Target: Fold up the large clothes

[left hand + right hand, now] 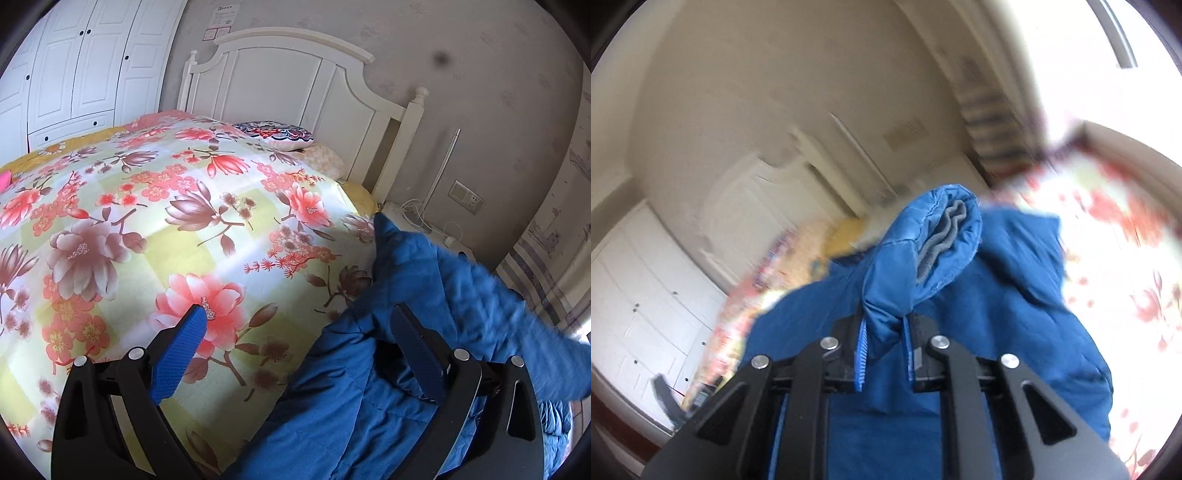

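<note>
Left tongs (299, 339) are spread wide and hold nothing. One blue pad (181, 354) hangs over the floral bedspread (147, 221); the other sits against the blue jacket (424, 295), not clamping it. In the left view the jacket is bunched at 4 to 5 o'clock, draped at the bed's near right corner, one part raised and motion-blurred.

Right tongs (884, 350) are pressed together on a sleeve just behind its cuff (938, 243). The cuff's grey knit lining points up at 12 o'clock. The rest of the jacket hangs below and spreads toward 4 o'clock over the bedspread. Right view is blurred, so the exact bite depth is unclear.

Likely reason for the grip: holding near the cuff lets the sleeve be lifted and swung across the body for a fold. Left tongs probably stay open and ready to pin or take another edge. Fold looks early; jacket is not laid flat yet.

Pillows (275, 134) and headboard (295, 81) sit at 12 o'clock, well apart.
</note>
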`<state>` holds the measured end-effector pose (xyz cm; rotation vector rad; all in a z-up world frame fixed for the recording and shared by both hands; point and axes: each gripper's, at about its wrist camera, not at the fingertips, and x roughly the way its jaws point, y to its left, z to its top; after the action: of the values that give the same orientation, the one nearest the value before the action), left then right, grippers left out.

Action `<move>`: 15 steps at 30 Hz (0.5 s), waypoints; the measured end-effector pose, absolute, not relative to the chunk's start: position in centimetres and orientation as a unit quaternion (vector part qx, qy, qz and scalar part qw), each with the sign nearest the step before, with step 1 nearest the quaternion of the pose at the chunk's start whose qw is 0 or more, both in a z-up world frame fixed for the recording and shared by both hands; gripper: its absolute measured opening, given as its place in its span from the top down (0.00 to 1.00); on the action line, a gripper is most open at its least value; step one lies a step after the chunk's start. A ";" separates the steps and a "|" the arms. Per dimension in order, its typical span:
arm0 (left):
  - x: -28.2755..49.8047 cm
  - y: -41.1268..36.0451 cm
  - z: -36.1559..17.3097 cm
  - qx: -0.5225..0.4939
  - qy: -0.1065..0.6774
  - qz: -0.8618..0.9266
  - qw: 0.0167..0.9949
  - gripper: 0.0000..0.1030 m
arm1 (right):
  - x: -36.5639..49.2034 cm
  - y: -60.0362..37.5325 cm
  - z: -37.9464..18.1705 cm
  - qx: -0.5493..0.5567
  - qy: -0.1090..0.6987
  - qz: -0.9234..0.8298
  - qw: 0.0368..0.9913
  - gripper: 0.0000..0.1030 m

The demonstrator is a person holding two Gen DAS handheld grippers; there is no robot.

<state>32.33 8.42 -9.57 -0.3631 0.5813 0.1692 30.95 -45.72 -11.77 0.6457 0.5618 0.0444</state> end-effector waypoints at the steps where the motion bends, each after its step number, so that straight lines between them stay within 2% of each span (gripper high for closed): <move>1: 32.3 8.5 -9.6 -0.179 0.285 0.083 0.938 0.05 | 31.2 -46.2 -13.4 0.321 0.293 0.014 0.900 0.83; 3: 32.4 8.6 -9.7 -0.183 0.287 0.084 0.936 0.05 | 31.7 -46.6 -16.0 0.321 0.331 0.004 0.887 0.68; 4: 32.4 8.7 -9.8 -0.186 0.289 0.084 0.935 0.05 | 31.5 -46.7 -16.7 0.326 0.335 0.003 0.884 0.66; 5: 32.5 8.8 -9.9 -0.188 0.291 0.085 0.934 0.05 | 31.0 -46.7 -16.4 0.333 0.332 -0.004 0.883 0.57; 6: 32.5 8.9 -9.9 -0.189 0.291 0.086 0.934 0.05 | 30.6 -46.6 -15.6 0.323 0.325 -0.022 0.888 0.54; 10: 32.6 8.5 -9.8 -0.179 0.293 0.085 0.935 0.05 | 27.8 -44.0 -9.9 0.202 0.231 -0.102 0.946 0.53; 15: 32.4 8.4 -9.7 -0.177 0.287 0.084 0.938 0.05 | 32.0 -38.0 -8.3 0.062 0.276 -0.039 0.958 0.50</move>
<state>32.41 8.42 -9.69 -0.3624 0.5868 0.1722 31.96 -38.00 -8.25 0.1266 0.5595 -0.0791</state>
